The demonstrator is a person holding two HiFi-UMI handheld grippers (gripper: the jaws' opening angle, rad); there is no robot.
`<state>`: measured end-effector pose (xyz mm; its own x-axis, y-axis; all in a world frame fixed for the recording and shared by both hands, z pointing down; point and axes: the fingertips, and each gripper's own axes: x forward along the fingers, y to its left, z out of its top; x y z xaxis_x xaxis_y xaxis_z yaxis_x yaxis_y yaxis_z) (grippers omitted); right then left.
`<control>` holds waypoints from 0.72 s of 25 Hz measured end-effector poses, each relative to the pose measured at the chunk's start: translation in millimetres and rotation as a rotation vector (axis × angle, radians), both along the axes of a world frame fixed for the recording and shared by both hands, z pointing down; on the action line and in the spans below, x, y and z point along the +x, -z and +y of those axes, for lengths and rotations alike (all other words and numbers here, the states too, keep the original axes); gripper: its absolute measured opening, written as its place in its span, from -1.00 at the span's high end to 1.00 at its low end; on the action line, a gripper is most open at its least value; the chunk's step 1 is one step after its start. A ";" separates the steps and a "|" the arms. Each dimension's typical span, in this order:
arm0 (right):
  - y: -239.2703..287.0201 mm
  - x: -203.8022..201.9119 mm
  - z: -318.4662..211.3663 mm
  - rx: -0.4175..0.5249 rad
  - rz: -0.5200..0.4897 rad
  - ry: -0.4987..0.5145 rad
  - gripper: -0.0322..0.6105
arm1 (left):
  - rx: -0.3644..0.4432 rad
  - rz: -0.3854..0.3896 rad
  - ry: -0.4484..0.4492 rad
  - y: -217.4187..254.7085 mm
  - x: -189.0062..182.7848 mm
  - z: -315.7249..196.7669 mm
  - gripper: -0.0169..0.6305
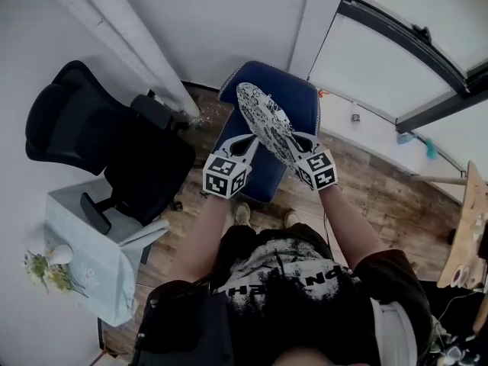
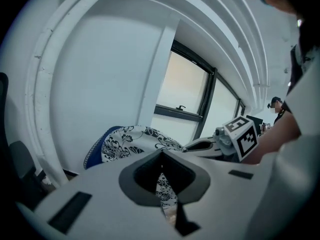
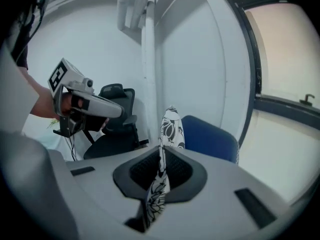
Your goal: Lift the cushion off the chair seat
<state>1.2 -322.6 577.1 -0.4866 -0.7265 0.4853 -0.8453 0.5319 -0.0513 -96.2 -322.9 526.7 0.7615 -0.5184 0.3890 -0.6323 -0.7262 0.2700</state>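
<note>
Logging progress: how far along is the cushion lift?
Done: left gripper and right gripper are each shut on the patterned cushion. In hand: it hangs tilted above the blue chair, apparently clear of the seat. Left: little, perhaps carrying it away.

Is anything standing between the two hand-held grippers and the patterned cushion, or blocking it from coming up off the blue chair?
Nothing visible. The left hand-held gripper and the right hand-held gripper each clamp the cushion directly, and it hangs above the blue chair with open air around it.
</note>
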 end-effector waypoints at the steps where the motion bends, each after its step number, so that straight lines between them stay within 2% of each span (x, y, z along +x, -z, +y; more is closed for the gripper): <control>1: 11.1 1.7 -1.5 0.025 0.004 0.006 0.80 | 0.011 0.003 0.005 4.7 -0.3 -0.8 0.90; 10: 109.0 21.6 -17.2 0.242 -0.037 0.034 0.80 | 0.119 0.036 0.050 53.9 -1.6 -20.1 0.90; 18: 178.9 30.0 -15.2 0.346 -0.141 0.045 0.80 | 0.197 0.067 0.102 92.4 -6.0 -36.9 0.90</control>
